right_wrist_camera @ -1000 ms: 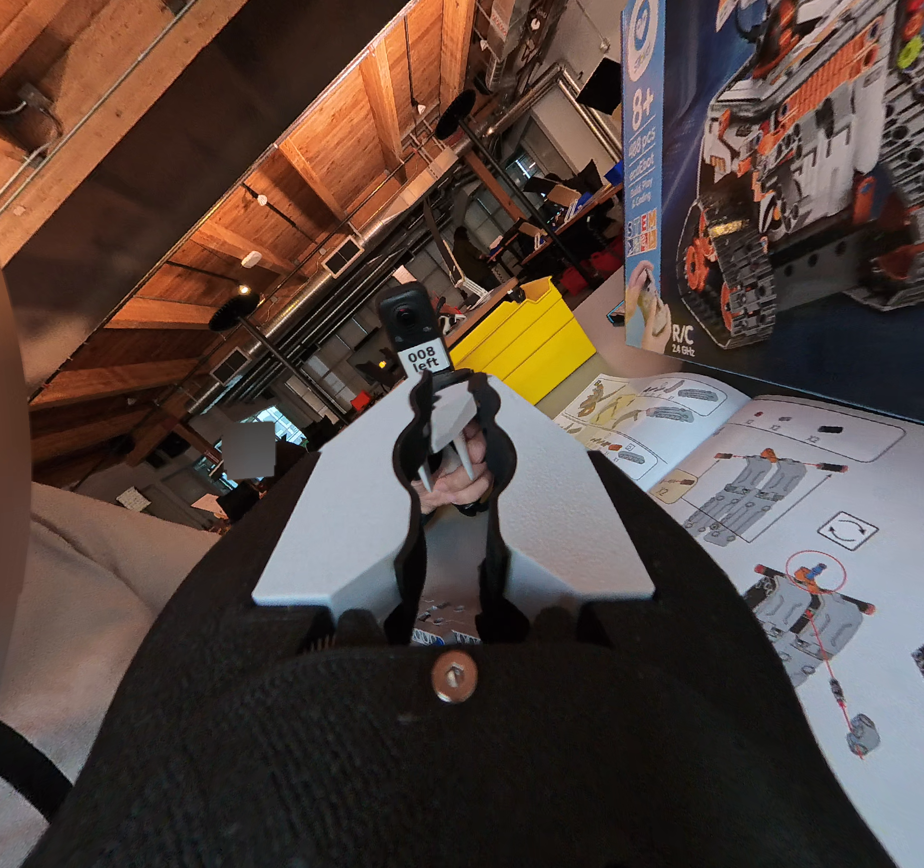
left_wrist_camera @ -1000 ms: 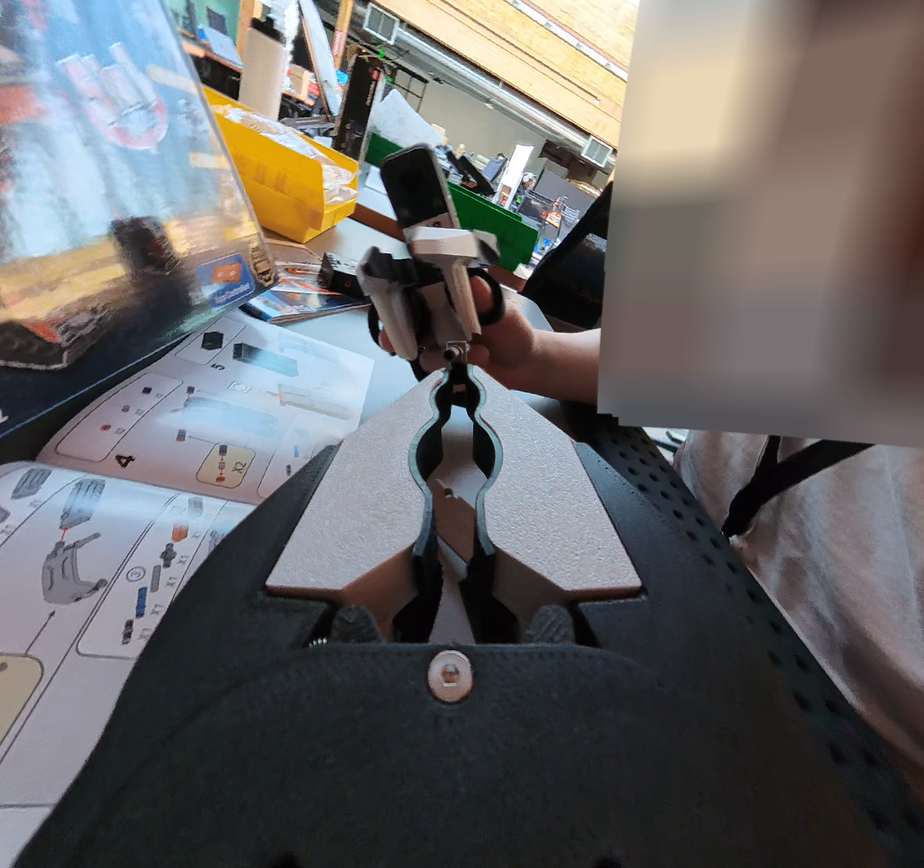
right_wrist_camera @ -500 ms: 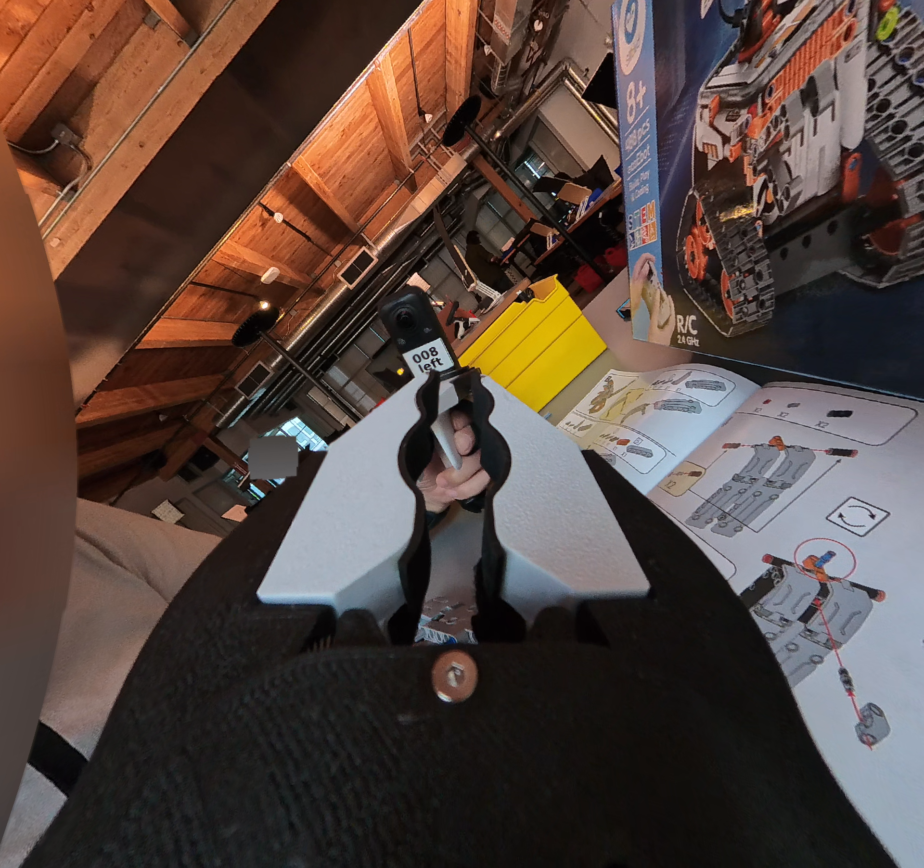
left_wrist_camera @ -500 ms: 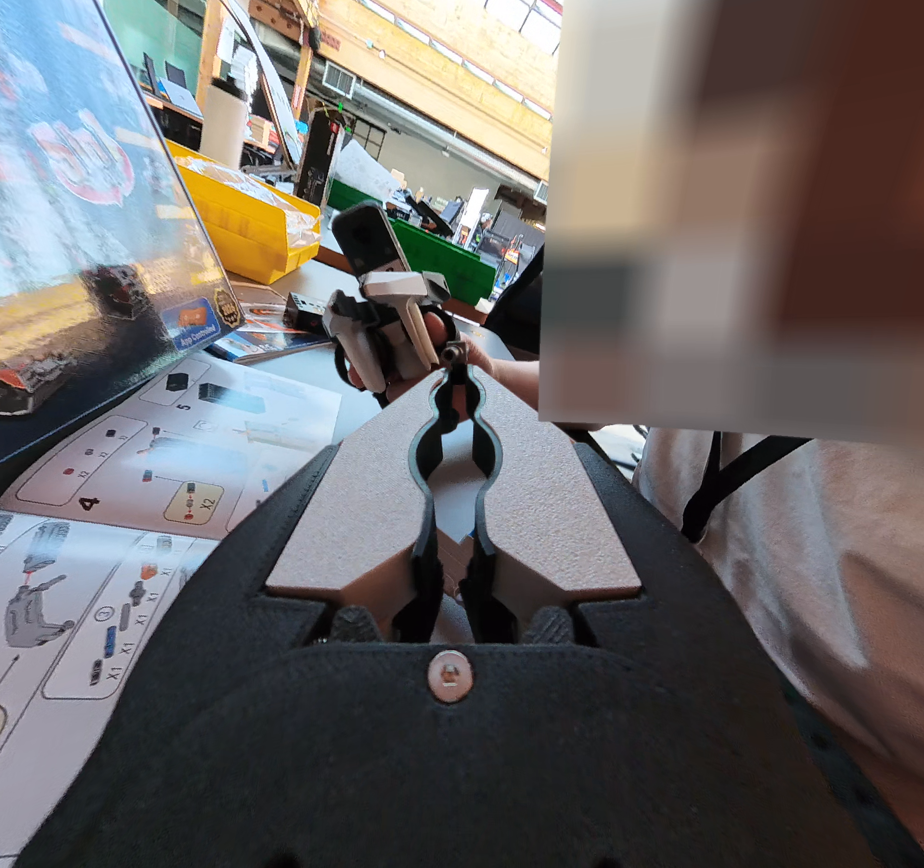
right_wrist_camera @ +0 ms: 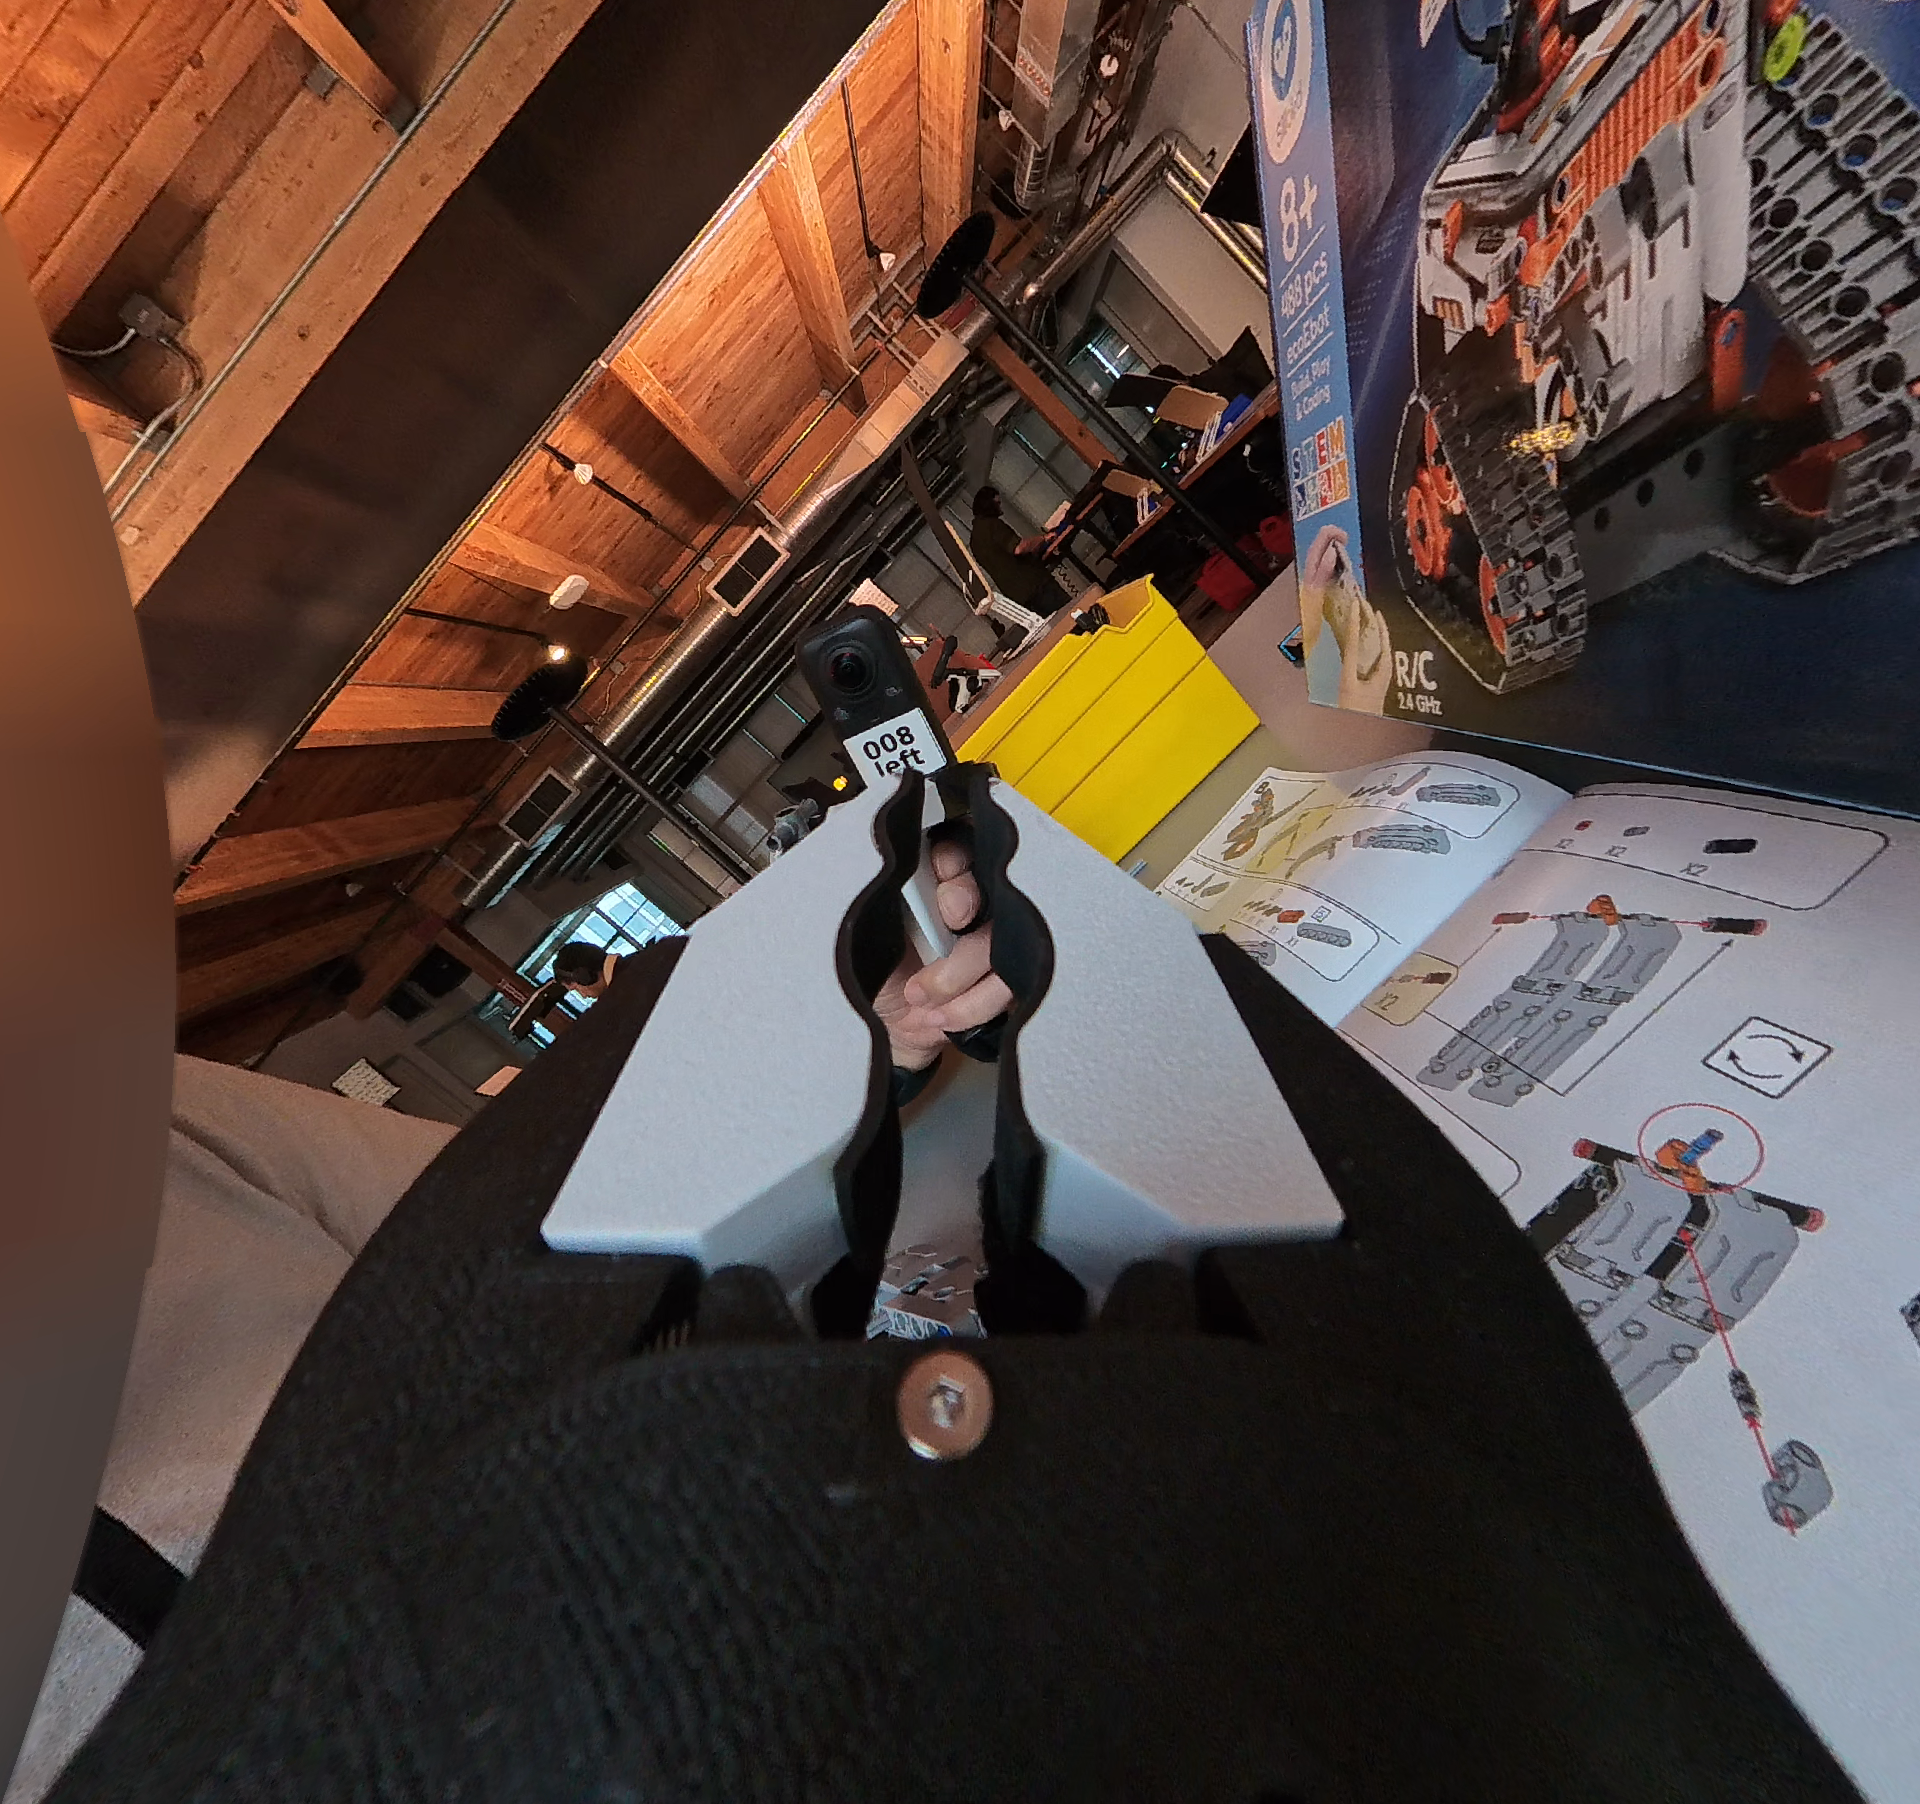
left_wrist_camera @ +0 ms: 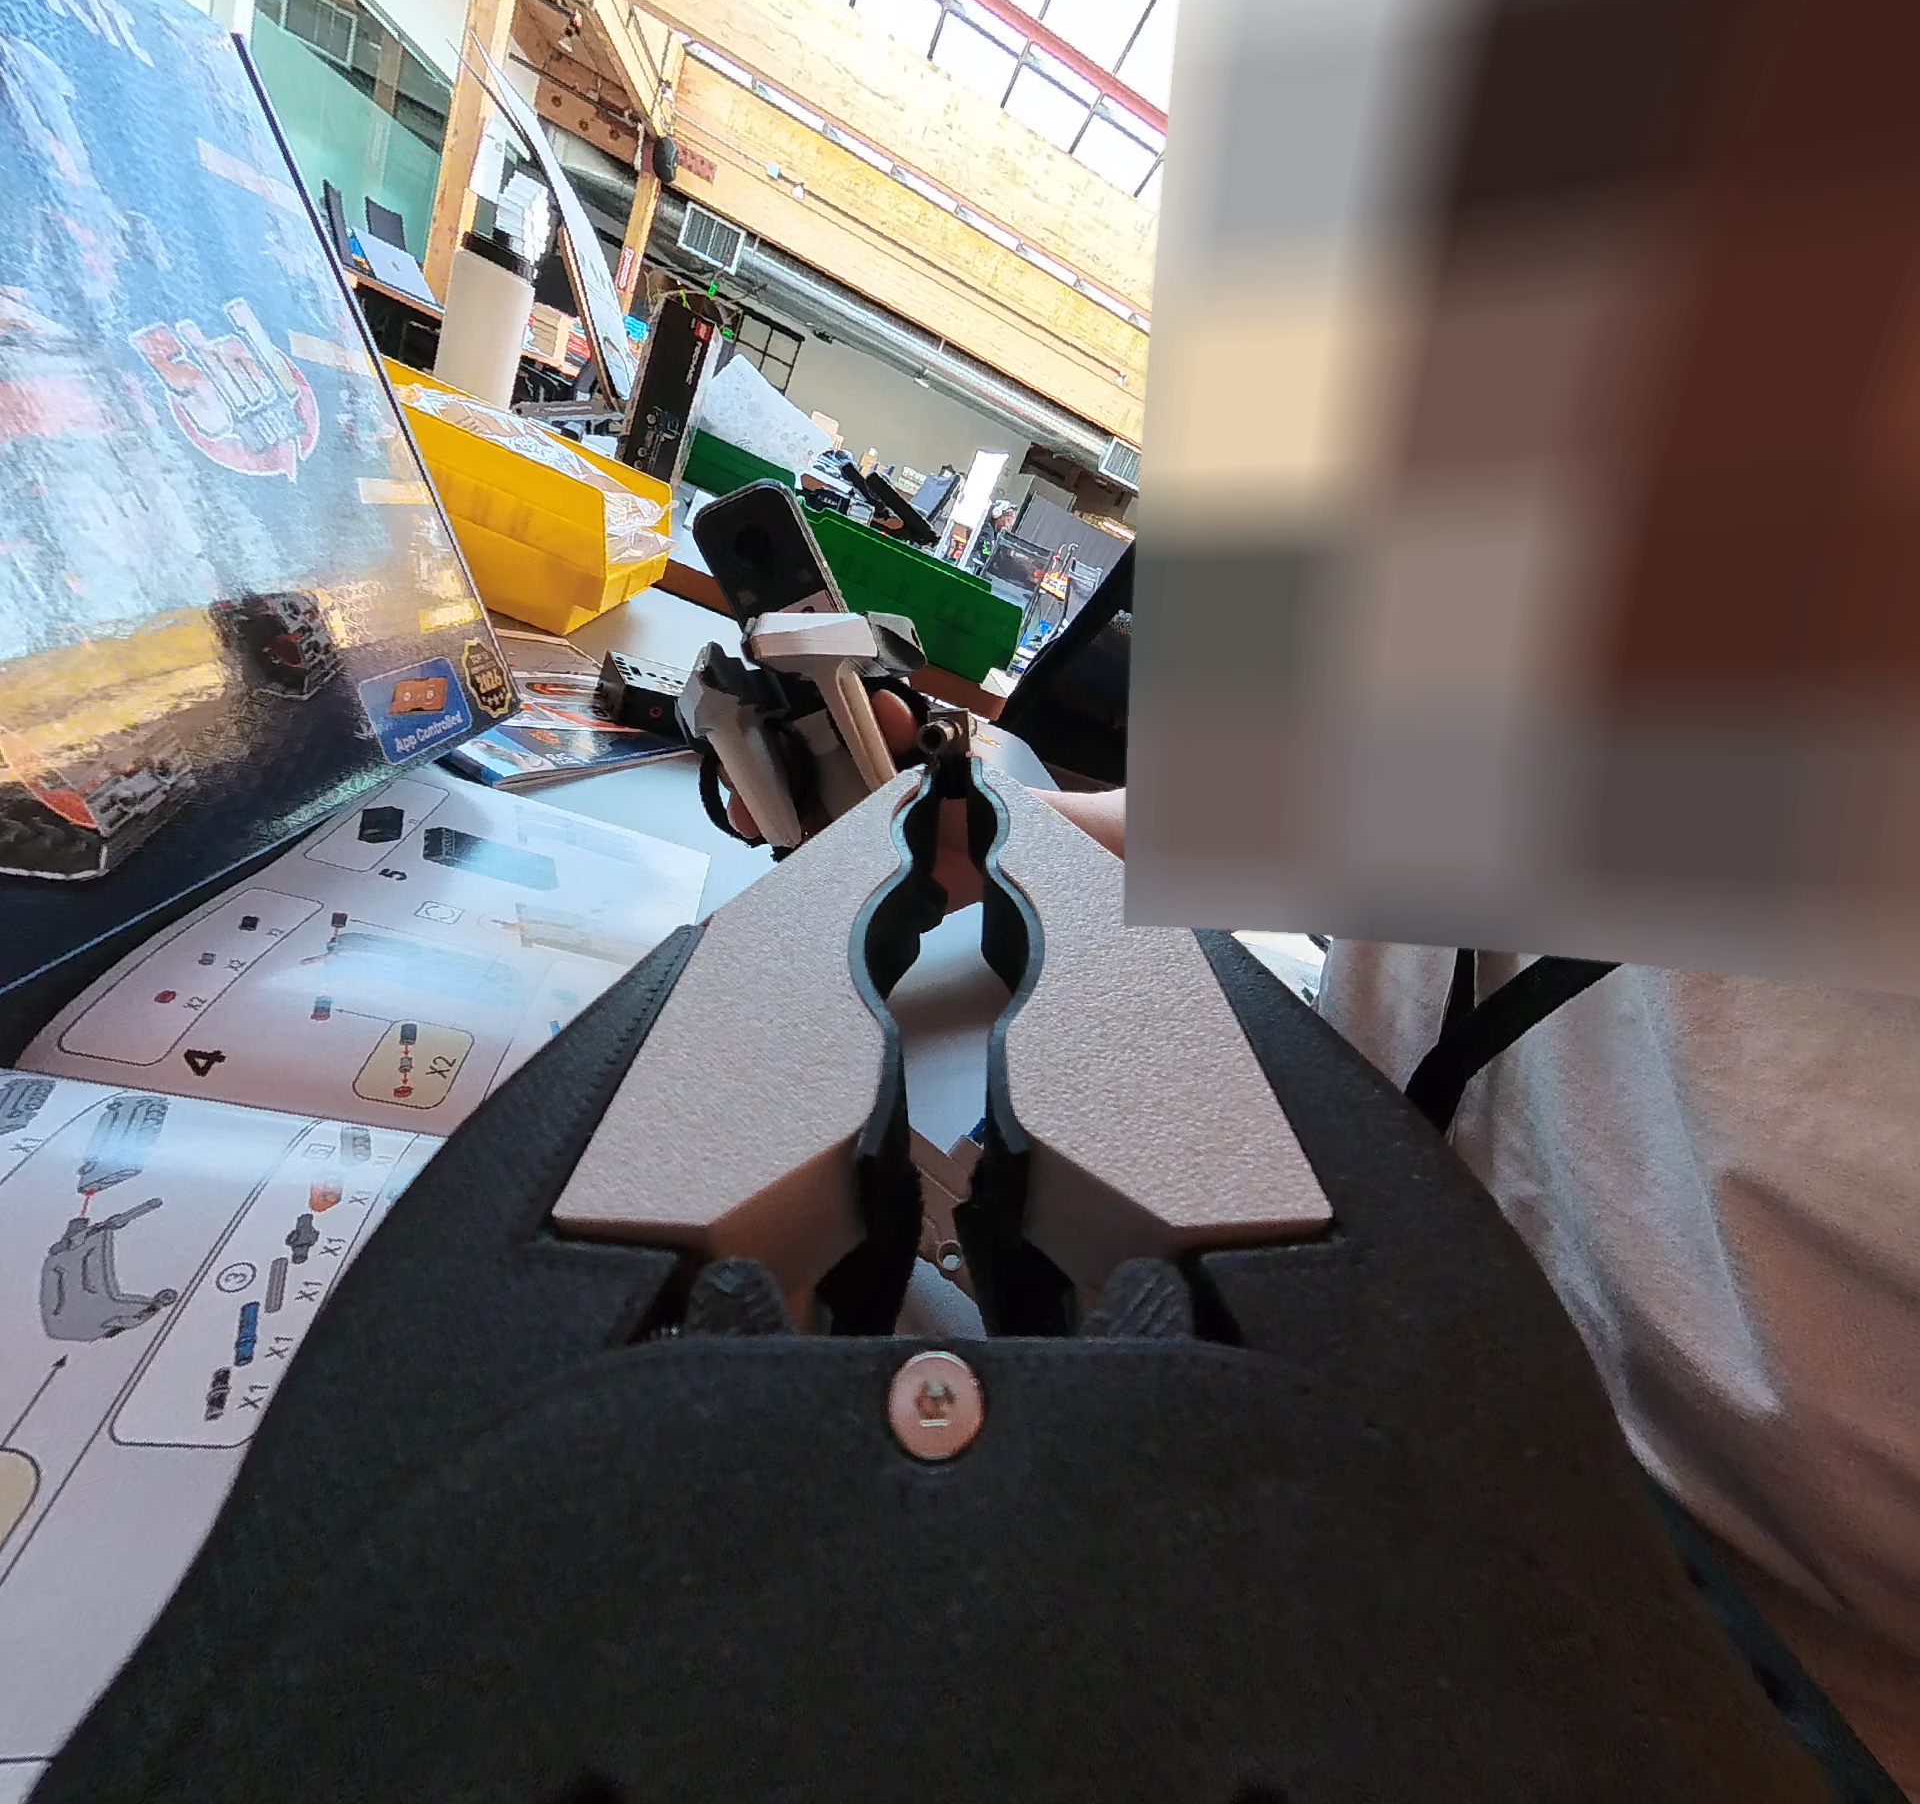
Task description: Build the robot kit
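My left gripper (left_wrist_camera: 948,775) is shut on a small grey pin (left_wrist_camera: 938,738) that sticks up from its tips. It is held in the air above an open instruction booklet (left_wrist_camera: 312,975). My right gripper (left_wrist_camera: 840,809) faces it from just beyond and to the left, held by a hand; its white fingers stand a little apart and hold nothing. In the right wrist view the right gripper (right_wrist_camera: 948,783) shows a narrow gap at its tips. Through that gap I see the left gripper's camera (right_wrist_camera: 862,694), one of its fingers (right_wrist_camera: 923,907) and the hand holding it.
A large toy box (left_wrist_camera: 156,455) stands upright behind the booklet, also in the right wrist view (right_wrist_camera: 1610,300). A yellow bin (left_wrist_camera: 520,518) and a green bin (left_wrist_camera: 904,580) sit farther back. A small black box (left_wrist_camera: 644,694) lies on the table. A person in a light shirt (left_wrist_camera: 1610,1183) is close on the right. There is about 8 cm between the tips of the two grippers.
The two grippers have drawn closer, tip to tip. The right gripper's jaws have narrowed. The left gripper keeps the pin and has tilted upward.
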{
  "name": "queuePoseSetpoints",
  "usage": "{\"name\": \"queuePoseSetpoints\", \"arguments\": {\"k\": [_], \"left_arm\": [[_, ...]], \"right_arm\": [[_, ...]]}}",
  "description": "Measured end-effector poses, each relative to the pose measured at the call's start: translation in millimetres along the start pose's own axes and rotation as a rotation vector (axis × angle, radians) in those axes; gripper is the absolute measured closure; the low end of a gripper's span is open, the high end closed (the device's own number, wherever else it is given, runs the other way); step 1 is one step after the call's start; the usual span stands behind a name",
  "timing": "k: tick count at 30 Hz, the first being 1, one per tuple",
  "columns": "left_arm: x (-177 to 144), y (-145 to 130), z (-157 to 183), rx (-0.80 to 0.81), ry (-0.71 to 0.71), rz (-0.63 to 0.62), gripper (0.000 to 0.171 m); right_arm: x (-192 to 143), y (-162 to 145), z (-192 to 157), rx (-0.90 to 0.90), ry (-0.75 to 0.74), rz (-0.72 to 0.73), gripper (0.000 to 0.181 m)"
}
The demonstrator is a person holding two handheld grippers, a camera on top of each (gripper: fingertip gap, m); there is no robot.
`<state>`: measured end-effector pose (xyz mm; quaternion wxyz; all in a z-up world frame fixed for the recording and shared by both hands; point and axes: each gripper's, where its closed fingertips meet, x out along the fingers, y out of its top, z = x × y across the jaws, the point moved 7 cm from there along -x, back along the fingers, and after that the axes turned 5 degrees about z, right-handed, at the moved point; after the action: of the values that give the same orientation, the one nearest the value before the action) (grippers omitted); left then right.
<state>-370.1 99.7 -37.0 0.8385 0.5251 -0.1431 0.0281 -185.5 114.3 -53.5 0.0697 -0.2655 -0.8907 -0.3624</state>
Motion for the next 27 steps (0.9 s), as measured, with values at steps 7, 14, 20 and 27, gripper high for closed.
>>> {"name": "queuePoseSetpoints", "arguments": {"k": [7, 14, 20, 27], "left_arm": [[4, -4, 4, 0.049, -0.011, -0.037, 0.171], [5, -6, 1, 0.024, 0.012, -0.054, 0.170], [8, -15, -6, 0.038, 0.069, -0.129, 0.170], [15, -21, -6, 0.088, 0.119, -0.190, 0.170]], "right_arm": [[1, -1, -1, -0.002, 0.003, -0.004, 0.175], [8, -11, -15, -0.198, -0.013, -0.127, 0.169], [20, -40, -29, -0.407, 0.007, -0.306, 0.164], [19, -37, -28, -0.379, -0.004, -0.286, 0.171]]}}
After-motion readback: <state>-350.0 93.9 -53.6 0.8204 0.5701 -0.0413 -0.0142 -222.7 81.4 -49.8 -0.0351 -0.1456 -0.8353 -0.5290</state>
